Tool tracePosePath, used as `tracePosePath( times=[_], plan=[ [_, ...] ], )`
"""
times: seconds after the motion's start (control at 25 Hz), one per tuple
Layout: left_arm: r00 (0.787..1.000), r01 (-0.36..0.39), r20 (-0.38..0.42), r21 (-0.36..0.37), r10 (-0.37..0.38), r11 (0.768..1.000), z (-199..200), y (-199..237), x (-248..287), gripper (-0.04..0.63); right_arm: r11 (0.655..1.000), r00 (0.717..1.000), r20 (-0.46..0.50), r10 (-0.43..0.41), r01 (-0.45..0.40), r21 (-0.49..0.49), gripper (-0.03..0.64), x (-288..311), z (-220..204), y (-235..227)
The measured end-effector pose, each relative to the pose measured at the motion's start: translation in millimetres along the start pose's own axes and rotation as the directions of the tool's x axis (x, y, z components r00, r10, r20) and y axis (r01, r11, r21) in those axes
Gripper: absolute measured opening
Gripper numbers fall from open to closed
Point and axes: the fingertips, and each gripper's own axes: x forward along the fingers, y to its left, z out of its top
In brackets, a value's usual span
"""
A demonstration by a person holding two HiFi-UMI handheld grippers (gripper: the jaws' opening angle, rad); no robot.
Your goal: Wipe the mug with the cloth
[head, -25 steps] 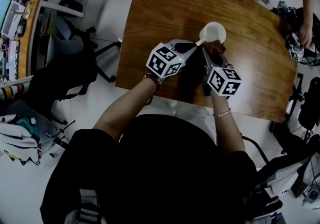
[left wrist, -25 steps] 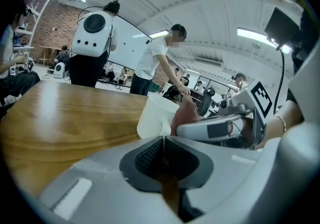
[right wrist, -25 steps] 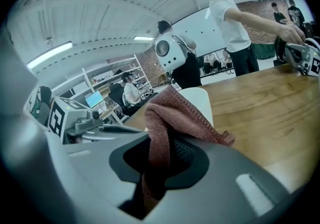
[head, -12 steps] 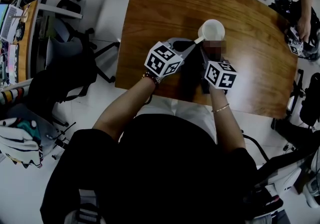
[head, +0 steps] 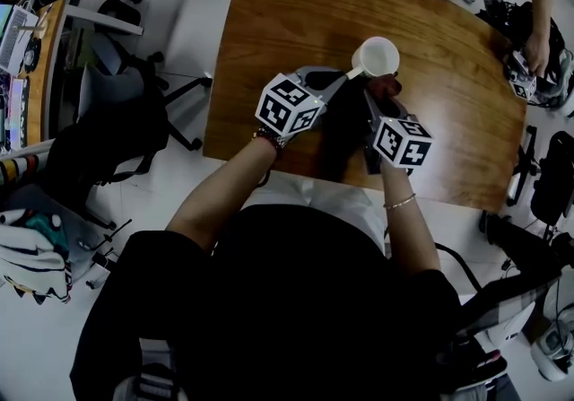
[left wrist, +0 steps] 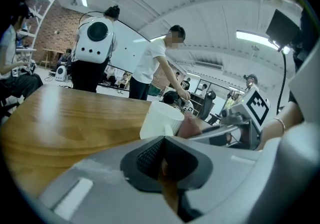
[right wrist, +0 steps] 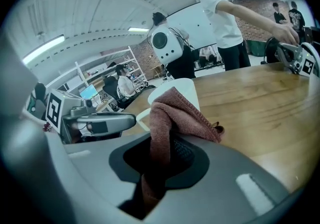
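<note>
Gripping the handle of a white mug point(head: 378, 56) with its jaws closed tight, the left gripper point(head: 352, 77) reaches in from the near-left side over a wooden table point(head: 296, 13); in the head view the mug stands upright near the table's middle, its mouth open to the camera. The right gripper point(head: 374, 96), coming from the near right, has its jaws clamped on a reddish-brown cloth point(head: 387, 85), which bunches just beside the mug's near wall. In the right gripper view the cloth point(right wrist: 167, 118) rises from between the jaws of the right gripper point(right wrist: 160, 160) in a folded ridge and drapes to the right, covering the lower part of the mug point(right wrist: 177, 90) behind it; whether fabric touches the mug cannot be told. The left gripper view shows the mug point(left wrist: 159, 119) straight ahead of the left gripper point(left wrist: 162, 155), its handle running down into the closed jaws, the cloth point(left wrist: 191, 125) showing at its right side. Whether the mug's base rests on the wood is hidden. At the table's far right edge a person in a white shirt point(right wrist: 220, 10) bends over another gripper point(right wrist: 296, 60). An office chair point(head: 134, 112) stands off the table's left side.
</note>
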Motion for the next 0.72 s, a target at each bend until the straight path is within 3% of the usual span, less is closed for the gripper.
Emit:
tracePosePath(
  times=[0.24, 0.48, 0.72],
  plan=[
    [1.000, -0.006, 0.028, -0.015, 0.006, 1.000, 4, 8, 2, 0.000, 1.000, 0.997, 0.080, -0.012, 0.012, 0.006, 0.061, -18, 28, -14],
    [0.997, -0.002, 0.071, -0.025, 0.004, 1.000, 9, 3, -29, 0.000, 0.995, 0.985, 0.164, -0.047, 0.060, -0.077, 0.061, -61, 64, 2],
    [0.988, -0.022, 0.148, -0.106, 0.038, 0.994, 12, 0, -70, 0.000, 0.992, 0.976, 0.211, -0.058, 0.080, -0.098, 0.061, -83, 84, 2]
  ],
)
